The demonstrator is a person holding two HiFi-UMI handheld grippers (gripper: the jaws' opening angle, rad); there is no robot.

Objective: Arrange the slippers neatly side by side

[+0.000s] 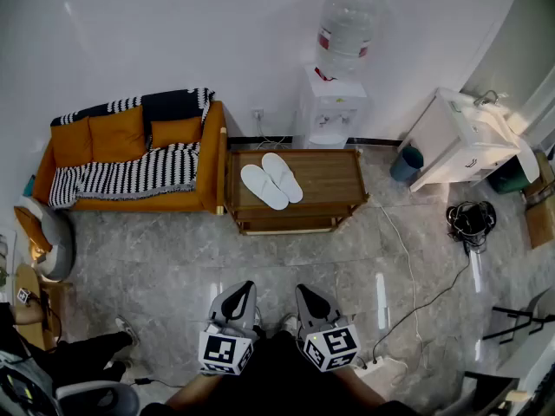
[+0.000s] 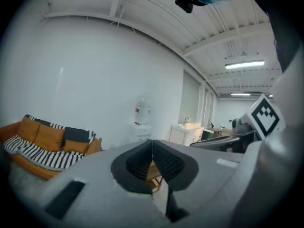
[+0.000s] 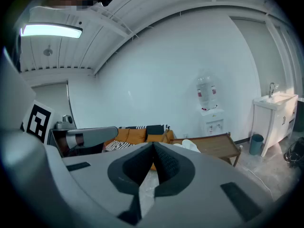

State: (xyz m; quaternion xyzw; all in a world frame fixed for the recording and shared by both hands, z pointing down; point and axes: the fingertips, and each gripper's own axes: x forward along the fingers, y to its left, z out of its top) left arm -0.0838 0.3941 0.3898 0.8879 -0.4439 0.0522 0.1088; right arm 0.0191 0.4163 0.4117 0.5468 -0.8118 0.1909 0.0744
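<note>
The two white slippers (image 1: 271,181) lie on the table (image 1: 334,180) at the far side of the room, touching along their length and angled to the table's edges; they look nearly paired already, so little work seems left. The left claw (image 1: 245,289) and right claw (image 1: 304,291) are near the person, well apart from the table; both are clenched with nothing between the jaws.

Risks, as I judge them: a cable (image 1: 408,267) trails over the floor right of the path to the table, and a foot could catch it on the way; the slippers look light and flat, so a clenched claw nudging one could slide it over the other or off the near edge; a pinch on one thin edge could make it droop.

Containers: the bin (image 1: 406,163) right of the table, contents hidden; the bottle (image 1: 347,24) on the dispenser (image 1: 332,107), level unclear.
</note>
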